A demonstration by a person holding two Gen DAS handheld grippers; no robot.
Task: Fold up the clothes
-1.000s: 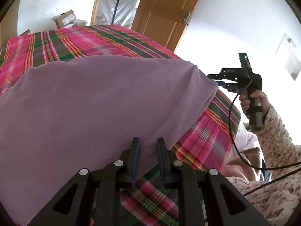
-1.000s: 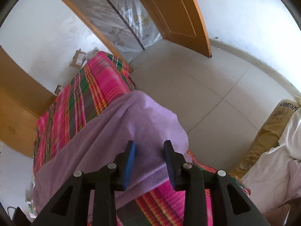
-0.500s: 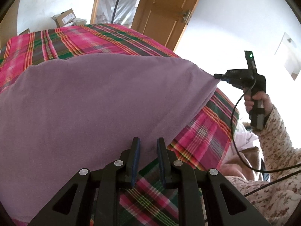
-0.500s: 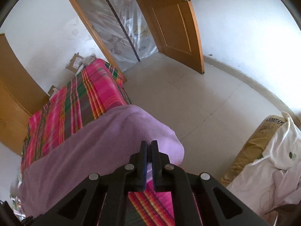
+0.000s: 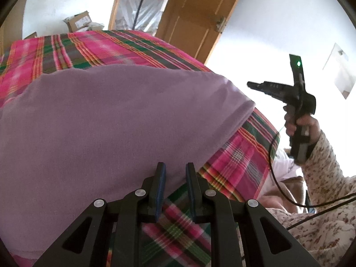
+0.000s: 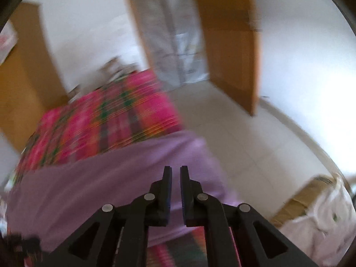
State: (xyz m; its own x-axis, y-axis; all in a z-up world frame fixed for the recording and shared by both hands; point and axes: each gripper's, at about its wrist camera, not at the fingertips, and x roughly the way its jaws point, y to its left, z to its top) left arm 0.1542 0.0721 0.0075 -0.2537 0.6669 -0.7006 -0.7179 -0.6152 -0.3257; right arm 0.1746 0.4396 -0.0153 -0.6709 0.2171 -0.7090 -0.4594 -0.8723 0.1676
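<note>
Purple garment [image 5: 115, 120] lies spread flat on plaid bedspread [image 5: 235, 160], likely for folding. Left gripper [image 5: 174, 173] slightly parted, empty, at near hem. Right gripper [image 6: 175, 175] narrow, empty, raised.

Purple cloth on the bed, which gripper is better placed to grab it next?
Left. The left gripper sits open at the purple cloth near edge, while the right gripper is raised clear of it.

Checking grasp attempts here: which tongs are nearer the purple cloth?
Left. The left tongs sit open right at the purple cloth's near edge. The right tongs are held up in the air, clear of its corner.
</note>
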